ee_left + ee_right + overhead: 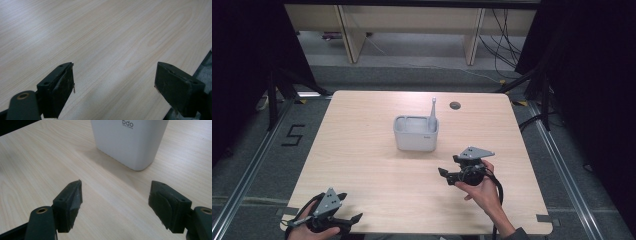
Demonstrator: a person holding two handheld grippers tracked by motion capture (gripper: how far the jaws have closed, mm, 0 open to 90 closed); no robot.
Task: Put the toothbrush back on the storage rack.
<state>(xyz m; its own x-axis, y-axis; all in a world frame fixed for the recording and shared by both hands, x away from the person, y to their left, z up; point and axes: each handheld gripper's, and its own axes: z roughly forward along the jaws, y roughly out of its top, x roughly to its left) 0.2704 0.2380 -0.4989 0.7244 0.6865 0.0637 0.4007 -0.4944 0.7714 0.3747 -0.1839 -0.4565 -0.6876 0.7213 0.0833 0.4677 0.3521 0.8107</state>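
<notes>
A white, rounded-rectangular plastic caddy (416, 133) stands upright on the pale wood-grain desk (362, 150), a little toward the far edge from the middle and slightly toward the right edge. Its long axis runs parallel to the far and near edges, its open top faces up, and one broad side faces the near edge. A slim grey stick-shaped utensil (432, 114) stands in the caddy's right end, nearly upright, its narrow tip pointing up and toward the far edge; its lower part is hidden inside the caddy, so what kind of tool it is cannot be told. In the right gripper view the caddy (130, 142) is cut off at the top, with small grey lettering on its wall that is too small to read with certainty.

The right gripper (443, 176) is held above the desk near the right edge, just toward the near edge from the caddy and apart from it, its black jaws spread wide with nothing between them and pointing left. The left gripper (354, 218) sits at the near left corner, well apart from the caddy, its jaws also wide apart over bare wood (100, 45), the desk's edge showing at the lower right of the left gripper view
</notes>
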